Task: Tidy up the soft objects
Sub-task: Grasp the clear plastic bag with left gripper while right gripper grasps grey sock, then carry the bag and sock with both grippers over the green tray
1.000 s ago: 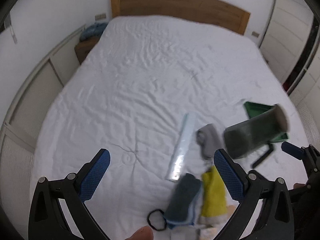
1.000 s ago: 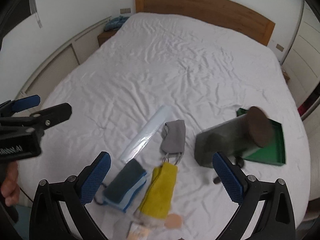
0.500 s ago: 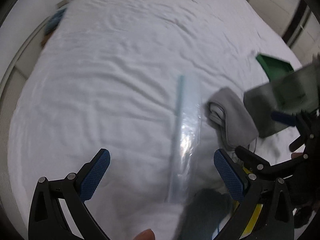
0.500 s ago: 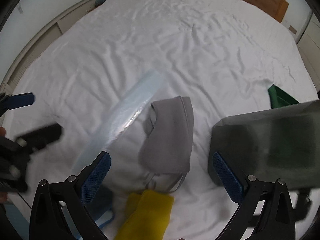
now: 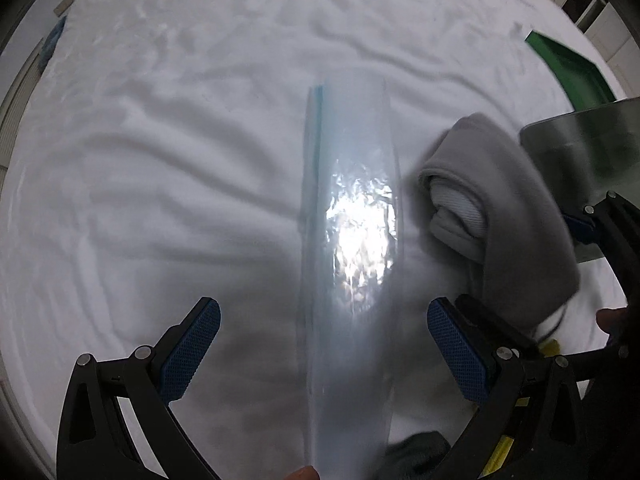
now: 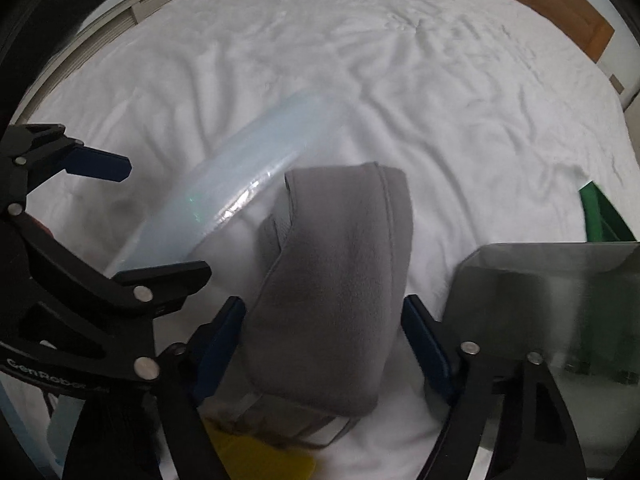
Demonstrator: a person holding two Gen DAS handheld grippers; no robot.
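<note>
A clear plastic zip bag [image 5: 352, 248] lies lengthwise on the white bed sheet [image 5: 160, 140]; it also shows in the right wrist view [image 6: 224, 196]. My left gripper [image 5: 320, 356] is open and straddles the bag's near part. A folded grey fleece item [image 6: 336, 288] lies just right of the bag and also shows in the left wrist view [image 5: 508, 216]. My right gripper [image 6: 324, 344] is open with its jaws on either side of the grey item's near end. A yellow cloth [image 6: 260, 460] lies below it.
A smoky translucent box [image 6: 552, 304] stands right of the grey item. A green tray [image 5: 568, 68] lies behind it. A dark folded cloth [image 5: 416, 452] sits at the near edge. The wooden headboard [image 6: 560, 4] is far back.
Both grippers have dropped down and forward toward the bed. The left now straddles the plastic bag. The right now straddles the grey item, with its jaws narrower than before.
</note>
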